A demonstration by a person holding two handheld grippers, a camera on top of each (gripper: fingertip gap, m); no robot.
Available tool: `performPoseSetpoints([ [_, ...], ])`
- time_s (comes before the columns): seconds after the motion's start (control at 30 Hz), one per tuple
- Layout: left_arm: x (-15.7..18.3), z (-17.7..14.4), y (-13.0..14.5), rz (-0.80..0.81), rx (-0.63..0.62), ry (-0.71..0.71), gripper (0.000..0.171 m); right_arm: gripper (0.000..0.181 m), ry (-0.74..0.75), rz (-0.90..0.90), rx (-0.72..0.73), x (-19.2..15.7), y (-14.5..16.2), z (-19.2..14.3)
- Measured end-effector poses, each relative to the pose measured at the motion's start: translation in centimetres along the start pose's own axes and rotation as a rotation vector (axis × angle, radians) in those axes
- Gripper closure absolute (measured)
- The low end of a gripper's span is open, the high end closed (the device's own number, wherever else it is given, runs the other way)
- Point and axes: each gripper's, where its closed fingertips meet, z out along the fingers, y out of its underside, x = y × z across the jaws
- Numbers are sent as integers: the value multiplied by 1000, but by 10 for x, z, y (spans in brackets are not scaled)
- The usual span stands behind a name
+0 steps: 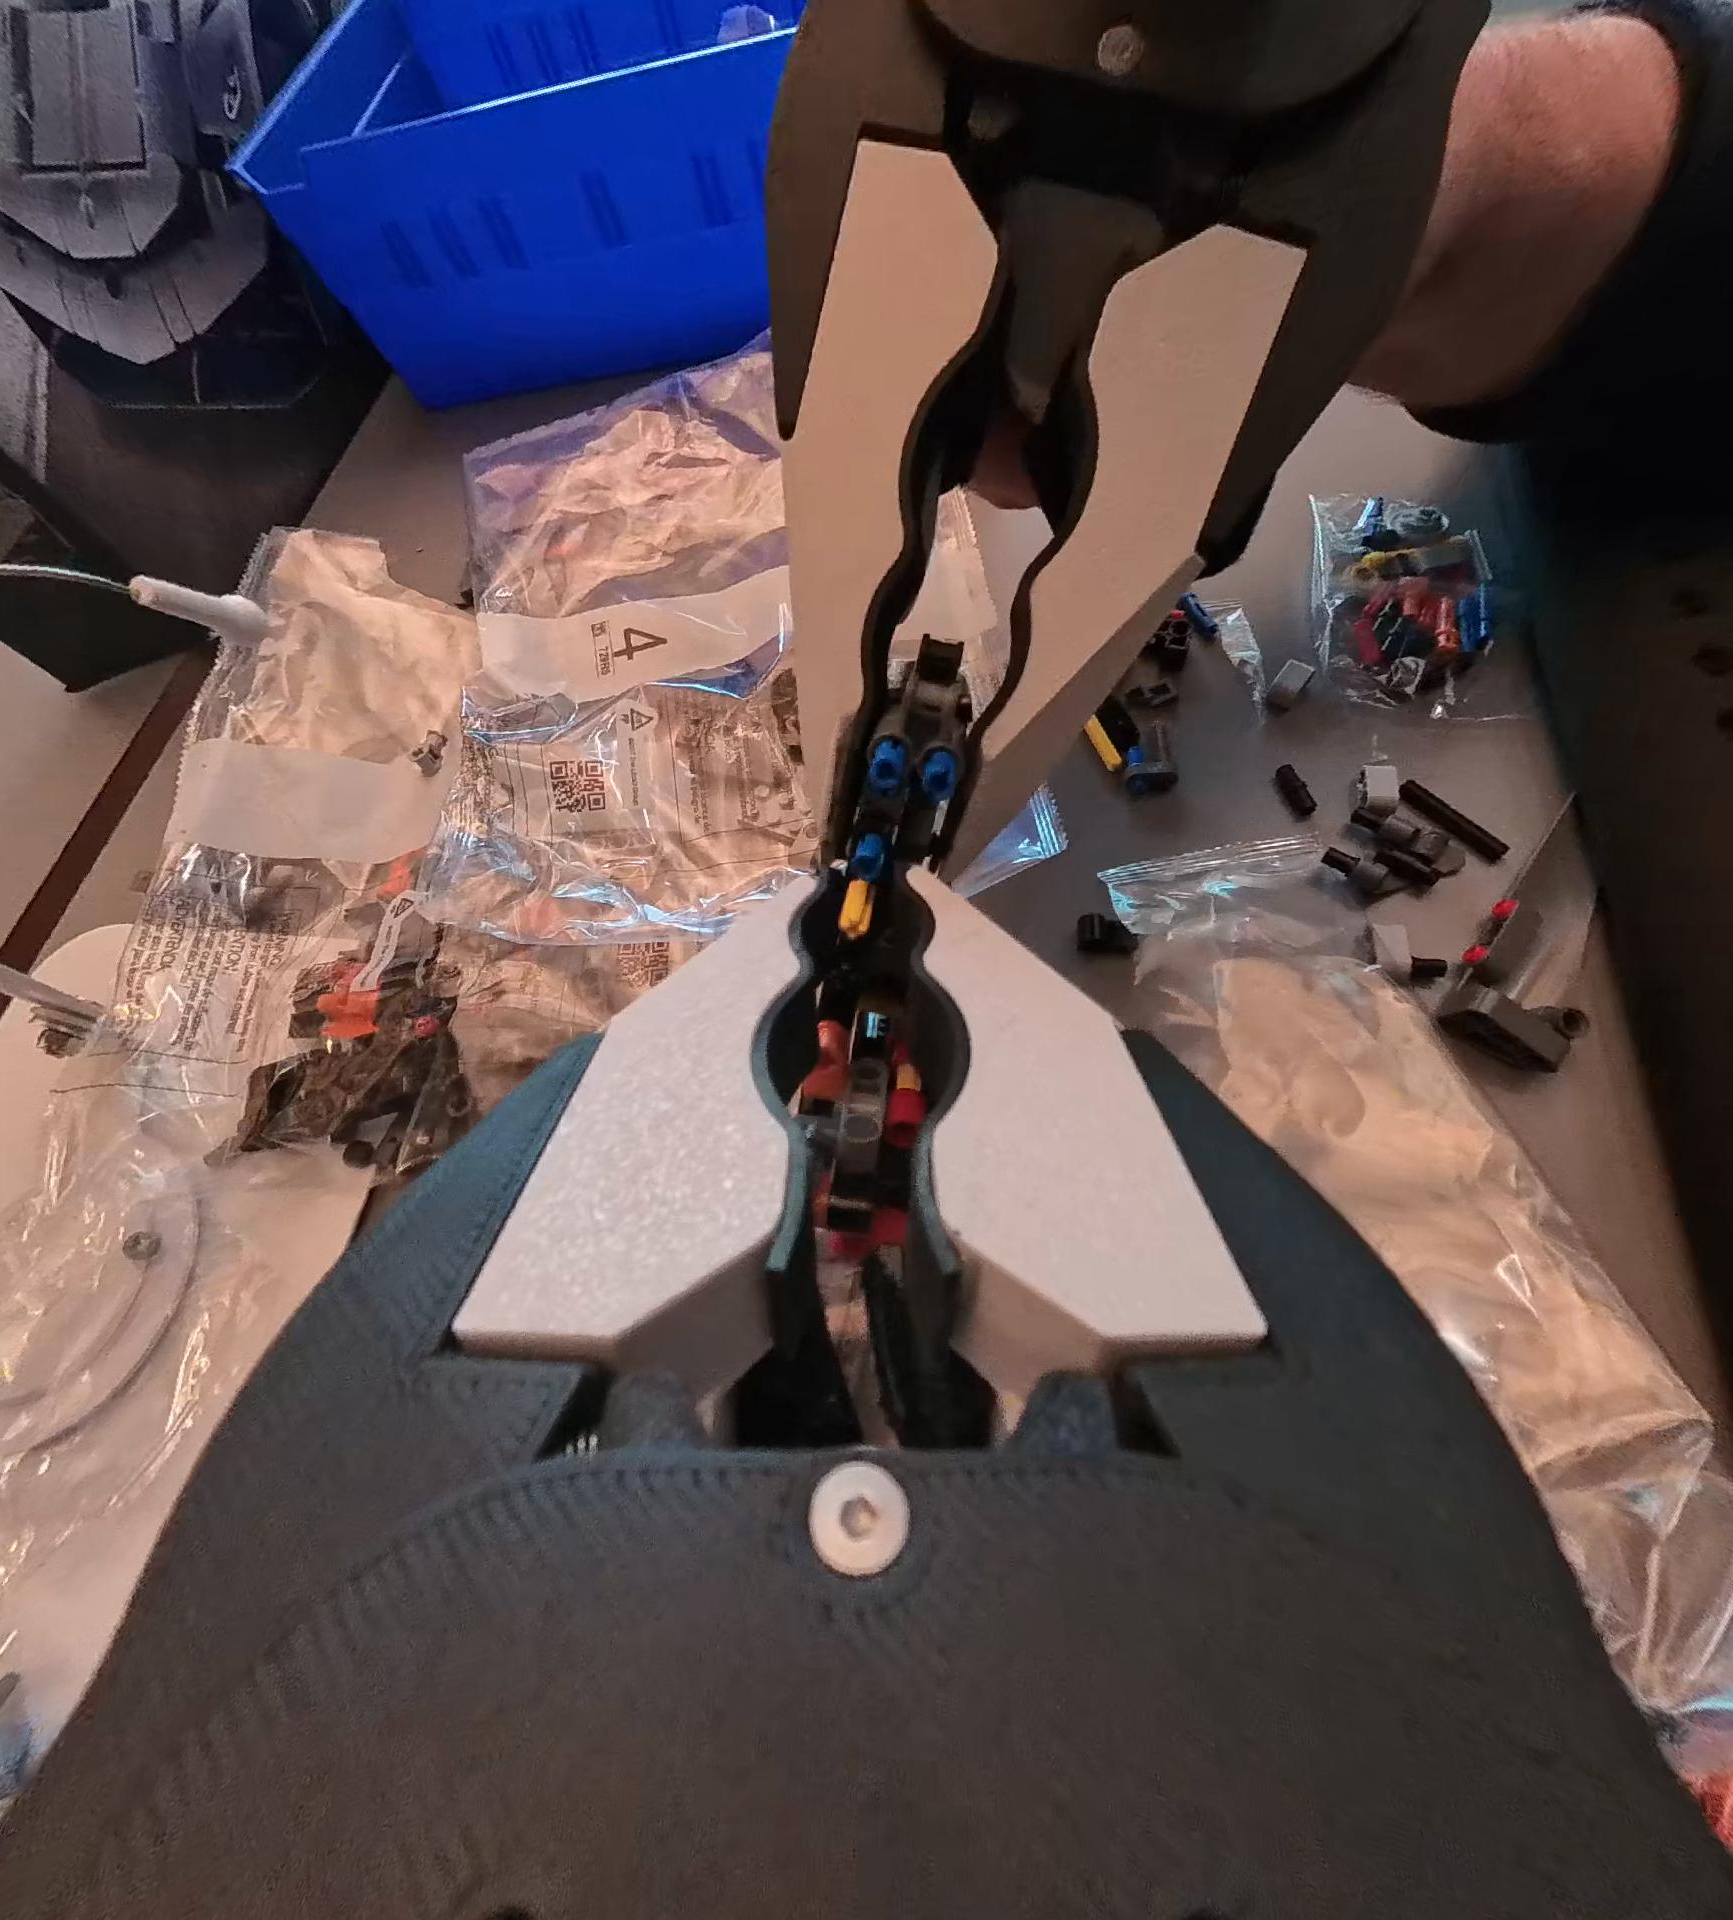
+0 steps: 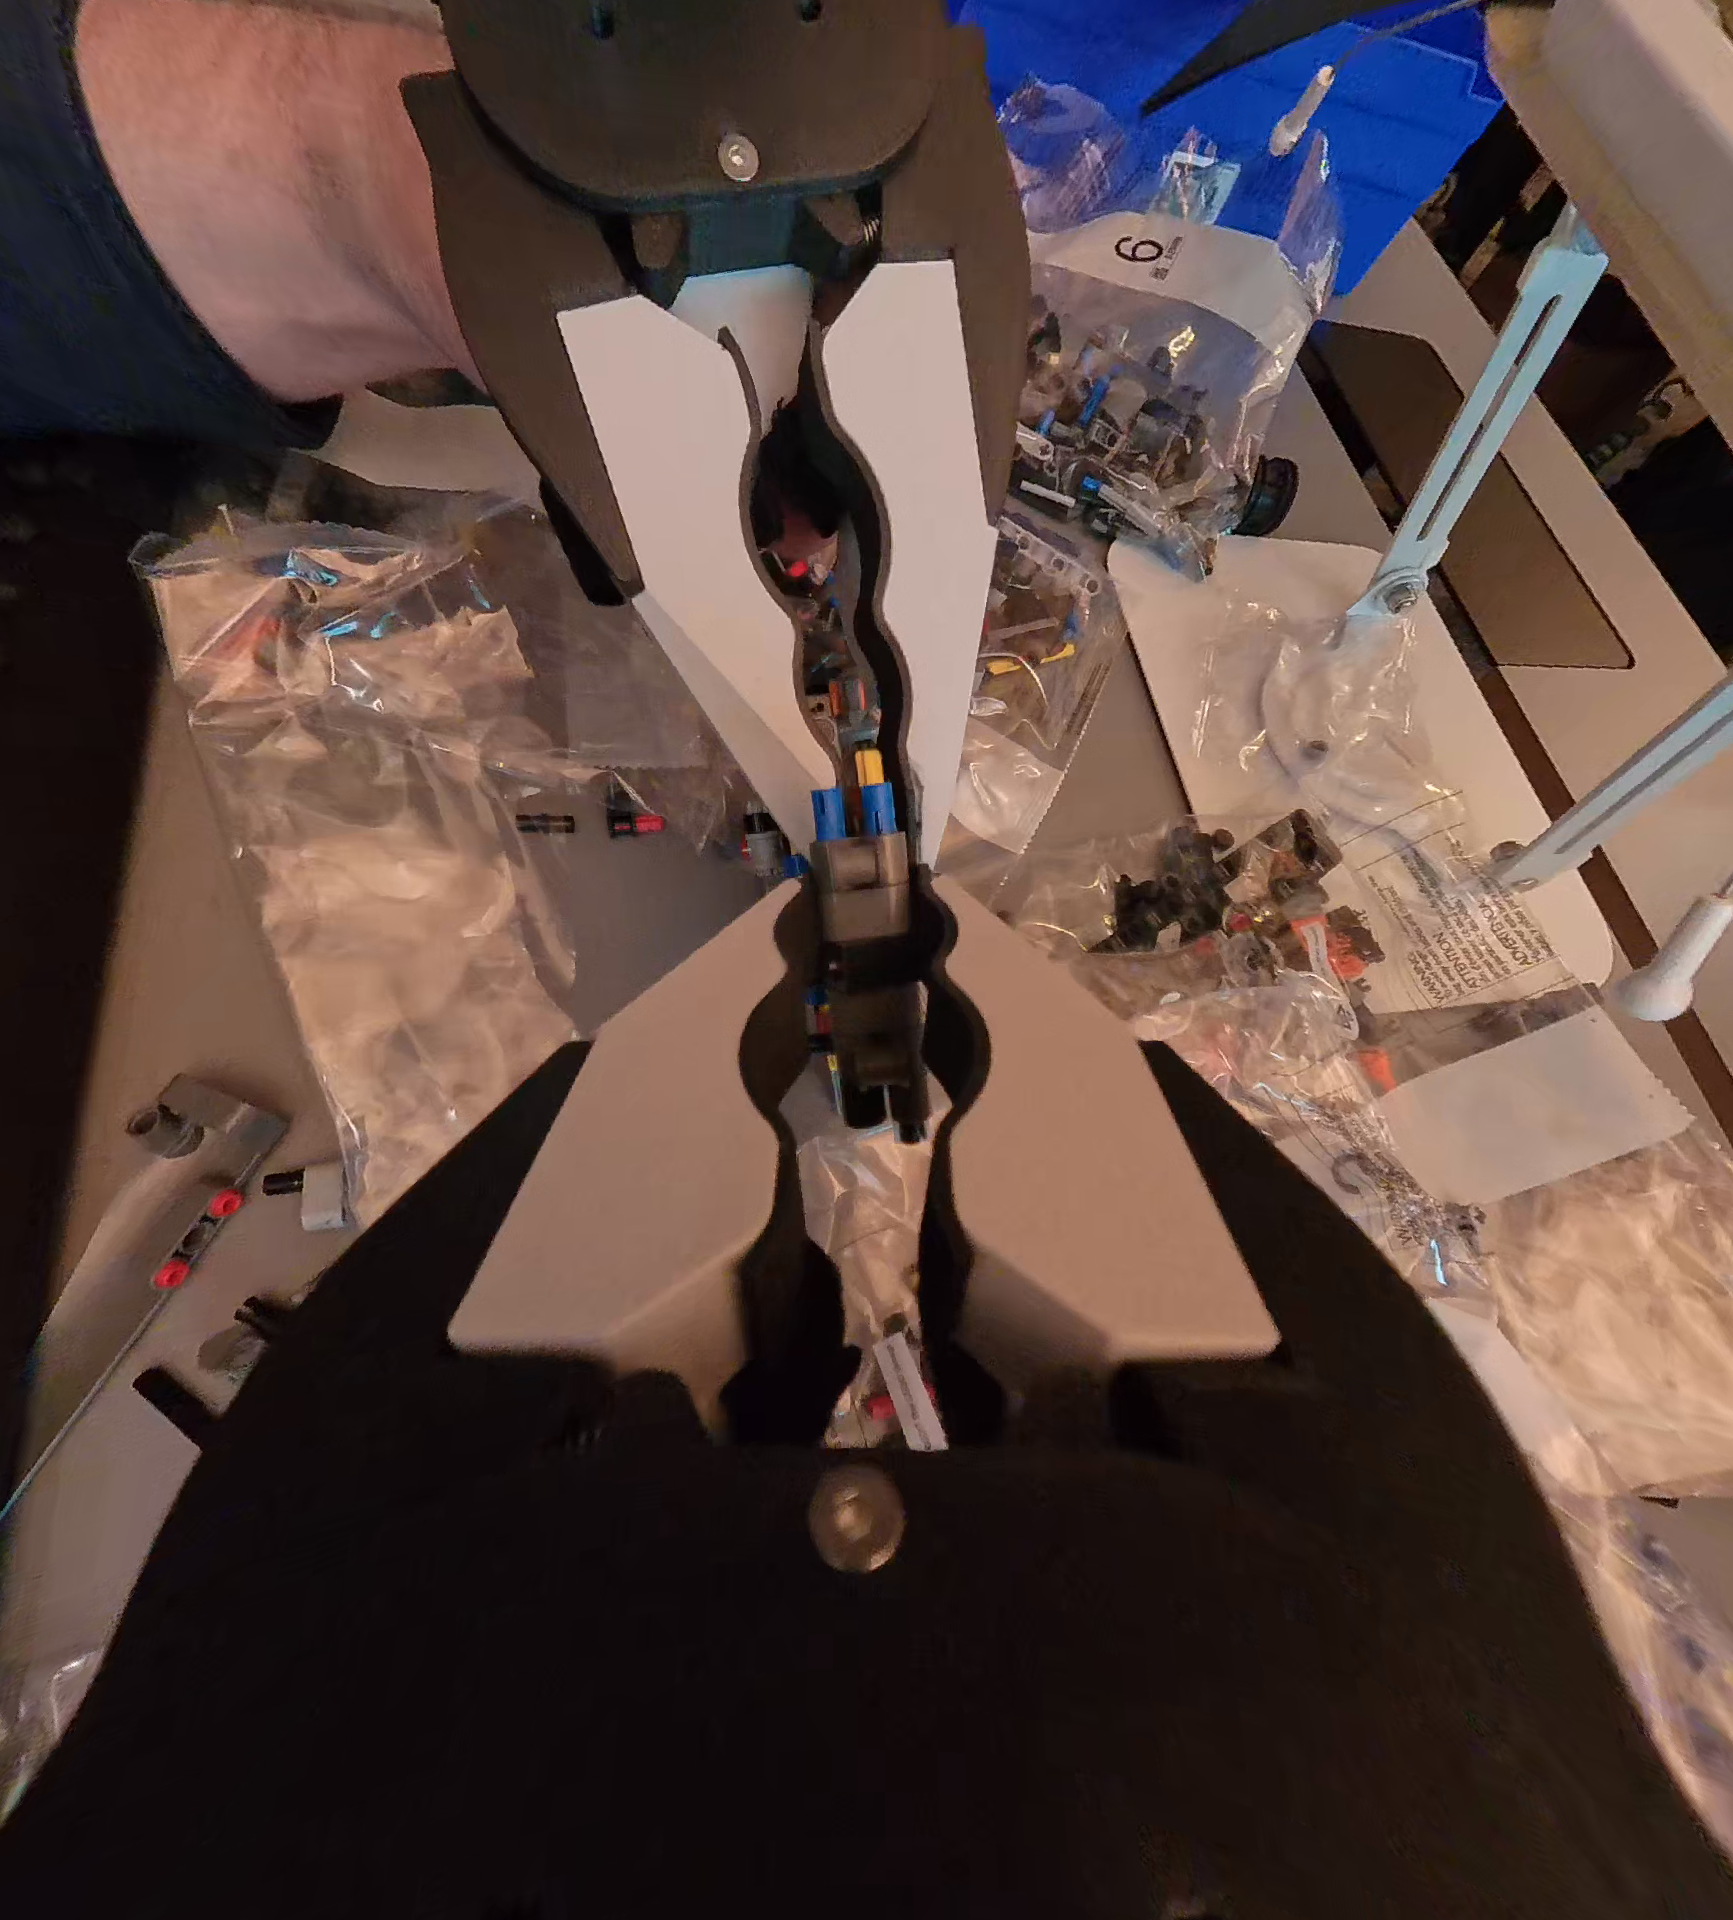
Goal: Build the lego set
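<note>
left gripper point(image 1: 867, 894) clamped on lego assembly point(image 1: 867, 1091) | right gripper point(image 2: 867, 883) clamped on far end | risk: pins popped loose if twisted

The left gripper point(image 1: 867, 894) is dark teal with a fine ribbed texture and pale grey fingers point(image 1: 664, 1143), while the right gripper point(image 2: 867, 883) looks black with grey-white fingers point(image 2: 654, 1143). The assembly point(image 1: 893, 790) between them is black and grey, dotted with blue, yellow and red pins. Behind sits a bright blue bin point(image 1: 529, 218) with dark slot marks, clear bags point(image 1: 623, 665) with white bands over a grey table point(image 1: 1257, 894), and loose pieces point(image 1: 1402, 821) in black, grey, blue, red and yellow.
</note>
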Motion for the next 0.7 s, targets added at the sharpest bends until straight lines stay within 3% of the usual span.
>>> performPoseSetpoints([
  [0.47,6,-3,-5,-40,95,83,164,168,-39,12,1,-4,2,-5],
  [0.7,7,-5,-13,-100,169,124,165,168,-80,68,74,-3,-4,-11],
])
